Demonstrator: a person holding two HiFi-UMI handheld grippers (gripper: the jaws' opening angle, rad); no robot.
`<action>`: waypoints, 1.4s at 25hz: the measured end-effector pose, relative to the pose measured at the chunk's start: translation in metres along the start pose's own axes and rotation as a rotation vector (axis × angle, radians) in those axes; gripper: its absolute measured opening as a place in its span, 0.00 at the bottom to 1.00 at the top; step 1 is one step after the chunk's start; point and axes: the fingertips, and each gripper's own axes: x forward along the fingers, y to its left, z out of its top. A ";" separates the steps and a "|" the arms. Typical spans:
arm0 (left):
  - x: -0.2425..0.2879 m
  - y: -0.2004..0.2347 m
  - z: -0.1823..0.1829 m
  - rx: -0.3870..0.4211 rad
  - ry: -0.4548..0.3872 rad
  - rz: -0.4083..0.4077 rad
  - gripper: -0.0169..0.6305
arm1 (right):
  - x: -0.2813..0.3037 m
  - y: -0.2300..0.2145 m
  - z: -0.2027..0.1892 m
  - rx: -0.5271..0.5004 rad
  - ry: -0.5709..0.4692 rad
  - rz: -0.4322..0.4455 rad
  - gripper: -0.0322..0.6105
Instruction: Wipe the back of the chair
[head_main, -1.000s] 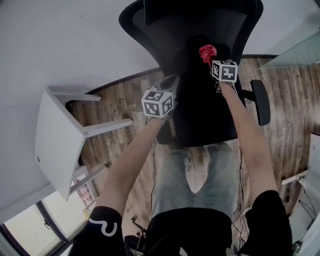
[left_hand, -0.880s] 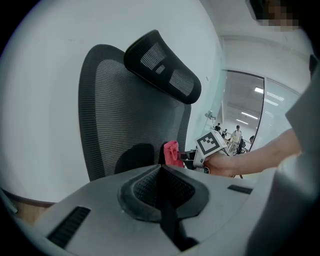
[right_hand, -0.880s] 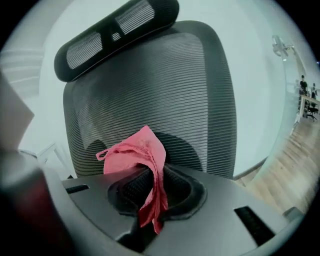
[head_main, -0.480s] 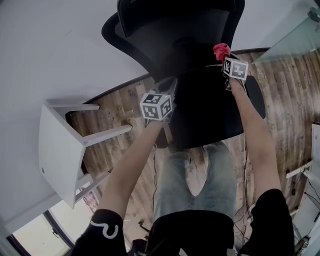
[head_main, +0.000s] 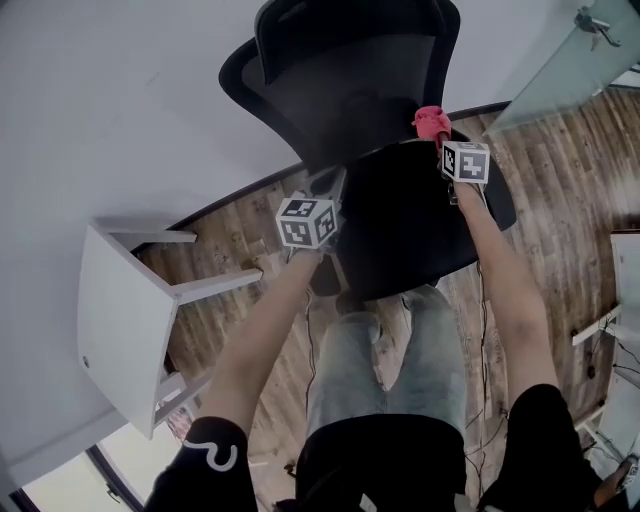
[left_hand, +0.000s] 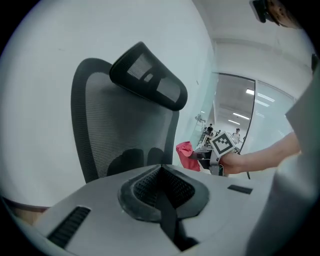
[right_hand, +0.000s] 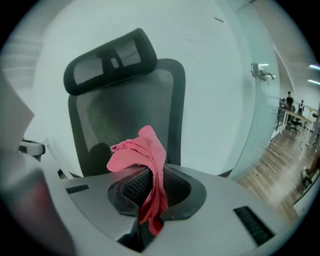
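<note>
A: Wood-plank floor and a pale wall fill the head view. What stands on it?

B: A black office chair stands with its seat toward the person and its mesh backrest toward the wall. A white table is to its left and a glass partition is at the upper right.

A: And the two tools in that view?

B: The left gripper hangs at the seat's left edge, below the backrest. The right gripper carries a red cloth at the backrest's lower right corner, just above the seat.

A: What does the left gripper view show?

B: Its jaws are pressed together with nothing between them. Ahead rise the backrest and the headrest. Off to the right, the right gripper holds the cloth just beside the backrest's right edge. Whether the cloth touches the frame cannot be told.

A: And the right gripper view?

B: The jaws are clamped on the red cloth. It bunches up above them, and a tail of it hangs down between them. The backrest's mesh stands close behind the cloth, with the headrest on top. Contact is again unclear. The glass partition and the floor lie to the right.
</note>
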 end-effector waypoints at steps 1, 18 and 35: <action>-0.011 -0.003 0.007 -0.008 -0.008 -0.006 0.06 | -0.016 0.010 0.005 -0.021 -0.009 0.015 0.15; -0.177 -0.151 0.088 0.029 -0.168 0.045 0.06 | -0.282 0.082 0.063 -0.153 -0.215 0.294 0.15; -0.286 -0.365 0.054 0.029 -0.304 0.146 0.06 | -0.501 0.047 -0.002 -0.218 -0.272 0.429 0.15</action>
